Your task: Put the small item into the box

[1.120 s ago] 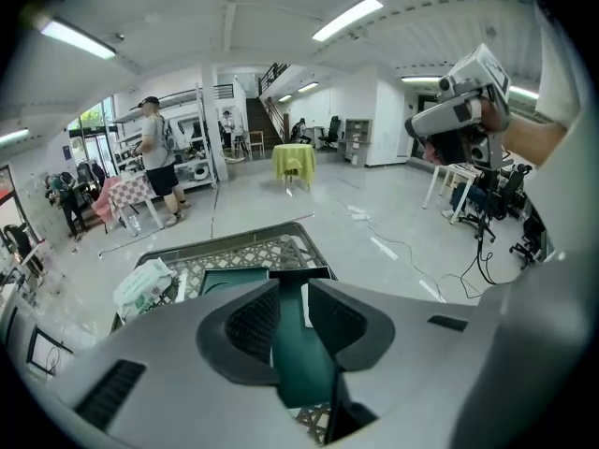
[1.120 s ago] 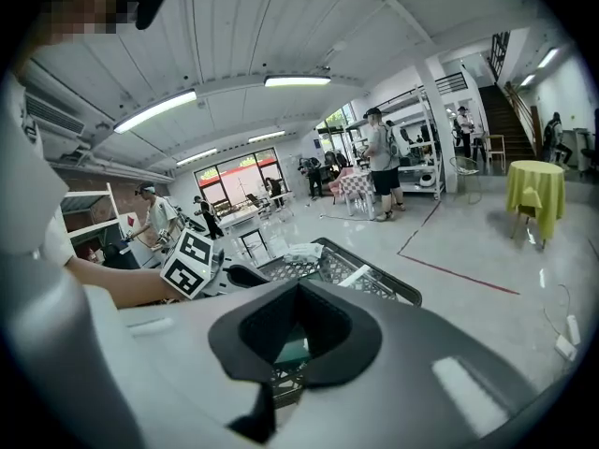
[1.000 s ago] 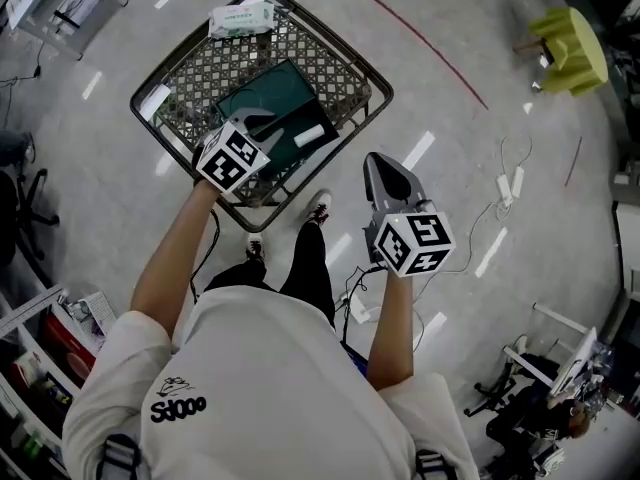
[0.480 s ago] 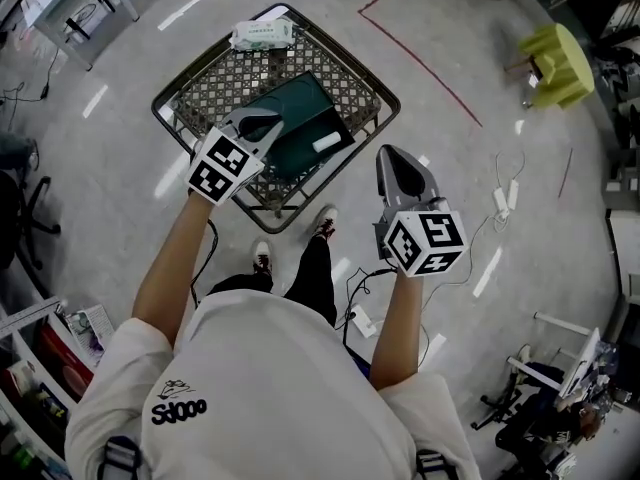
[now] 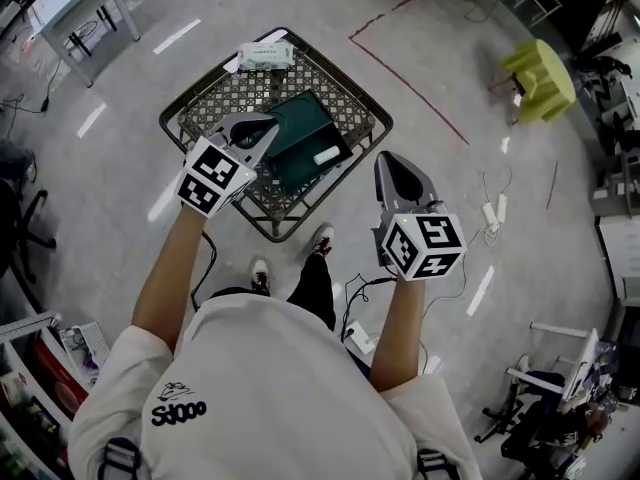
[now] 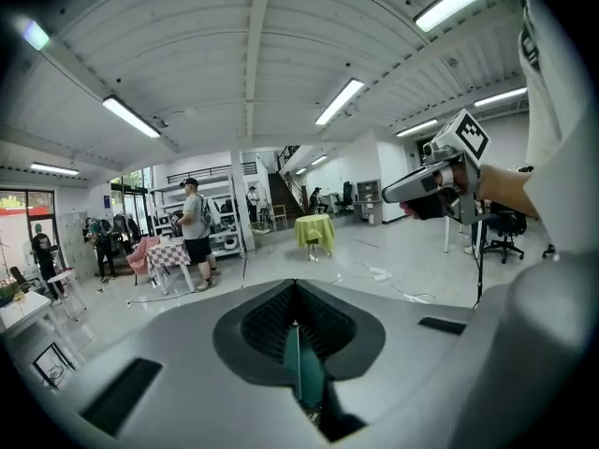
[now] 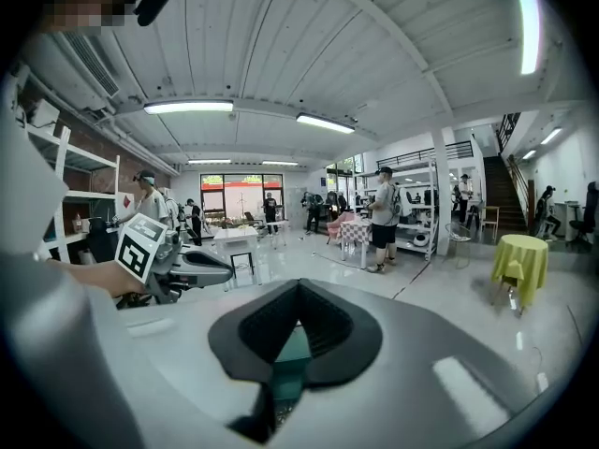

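The small white item (image 5: 326, 155) lies in the dark green box (image 5: 296, 128), near its right corner; the box rests on a wire-mesh tabletop (image 5: 225, 93), with a white packet (image 5: 265, 55) at the far edge. The left gripper (image 6: 298, 372) is held above the near left part of the tabletop, its jaws together with nothing between them. The right gripper (image 7: 285, 363) is off to the right over the bare floor (image 5: 430, 28), well apart from the box; its jaws also look closed and empty. Both grippers point level into the room; a yellow-covered stool (image 5: 538, 78) stands further off.
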Demonstrator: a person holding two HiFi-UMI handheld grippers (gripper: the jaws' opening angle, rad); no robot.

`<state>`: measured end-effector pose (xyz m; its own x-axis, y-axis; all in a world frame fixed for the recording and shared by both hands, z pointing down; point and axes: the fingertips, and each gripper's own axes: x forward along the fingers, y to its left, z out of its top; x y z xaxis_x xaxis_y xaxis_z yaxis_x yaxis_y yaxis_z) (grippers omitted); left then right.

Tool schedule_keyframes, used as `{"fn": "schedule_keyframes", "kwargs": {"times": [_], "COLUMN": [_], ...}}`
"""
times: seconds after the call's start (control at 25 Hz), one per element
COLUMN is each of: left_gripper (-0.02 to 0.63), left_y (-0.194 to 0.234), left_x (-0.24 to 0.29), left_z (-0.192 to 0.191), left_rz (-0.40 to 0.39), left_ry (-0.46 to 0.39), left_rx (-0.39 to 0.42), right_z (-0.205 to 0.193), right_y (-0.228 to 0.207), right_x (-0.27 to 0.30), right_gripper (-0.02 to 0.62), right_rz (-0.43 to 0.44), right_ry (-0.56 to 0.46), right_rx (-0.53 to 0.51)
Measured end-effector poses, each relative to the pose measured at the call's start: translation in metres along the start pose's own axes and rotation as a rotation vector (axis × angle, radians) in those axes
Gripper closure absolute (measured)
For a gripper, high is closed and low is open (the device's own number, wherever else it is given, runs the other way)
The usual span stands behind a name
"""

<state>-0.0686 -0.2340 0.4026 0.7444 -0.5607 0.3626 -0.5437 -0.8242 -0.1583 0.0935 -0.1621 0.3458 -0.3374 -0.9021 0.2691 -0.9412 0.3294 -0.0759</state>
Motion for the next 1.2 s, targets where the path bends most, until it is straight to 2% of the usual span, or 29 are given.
{"fn": "schedule_keyframes", "kwargs": {"times": [0.6,0.88,1.2], "left_gripper": [0.6,0.6,0.6], "left_y": [0.007,-0.001,-0.012], "left_x": [-0.064,-0.081,-0.094], "left_z": [0.058,0.096,0.107], "left_rz": [0.061,0.063,0.058], "left_ry": [-0.147,-0.246,-0.286], "left_rx": [0.059,0.085,0.108], "right_z": [0.048,0.067,0.077], "right_y": [0.034,0.044,0.059], "right_x": [-0.02,-0.033,-0.045], "right_gripper": [0.584,0.584,0.584], "right_rz": [0.008,0.017,0.013], "right_ry": [-0.101,-0.145,-0.182], "right_rx": [-0.101,-0.135,-0.201]}}
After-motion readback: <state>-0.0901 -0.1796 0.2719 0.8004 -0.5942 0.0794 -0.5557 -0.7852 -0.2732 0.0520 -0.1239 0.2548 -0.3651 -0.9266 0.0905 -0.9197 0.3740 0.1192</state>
